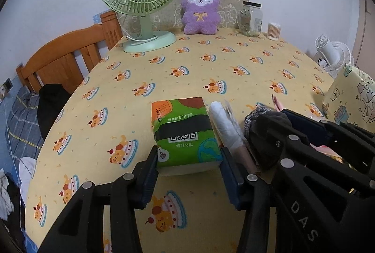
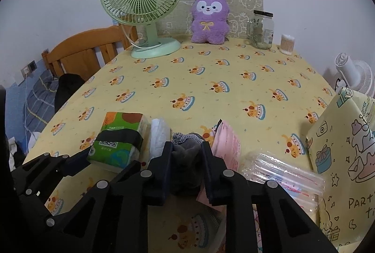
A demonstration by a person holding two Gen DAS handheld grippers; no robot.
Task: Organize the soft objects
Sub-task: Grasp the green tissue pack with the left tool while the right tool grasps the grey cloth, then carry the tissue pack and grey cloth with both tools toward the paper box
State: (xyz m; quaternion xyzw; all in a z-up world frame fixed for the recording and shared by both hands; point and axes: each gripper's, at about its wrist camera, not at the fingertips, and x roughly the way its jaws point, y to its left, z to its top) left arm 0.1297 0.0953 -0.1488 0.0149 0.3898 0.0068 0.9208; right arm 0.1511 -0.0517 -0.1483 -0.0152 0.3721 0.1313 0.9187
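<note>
A green tissue pack (image 1: 185, 133) lies on the yellow cake-print tablecloth (image 1: 211, 70). My left gripper (image 1: 188, 154) is shut on its near end, one pad on each side. To the pack's right lies a white rolled soft item (image 1: 225, 124). Right of that is a grey sock (image 2: 185, 154) with a knitted cuff, and my right gripper (image 2: 186, 147) is shut on it, the fabric bunched between the pads. A pink packet (image 2: 226, 145) leans just right of the sock. A purple plush toy (image 2: 209, 17) sits upright at the back of the table.
At the back stand a green desk fan (image 2: 143, 7), a glass jar (image 2: 261, 29) and a cotton swab tub (image 2: 287, 44). A clear plastic packet (image 2: 281, 175) and a yellow gift bag (image 2: 346, 159) are at the right. A wooden headboard (image 1: 63, 58) borders the left.
</note>
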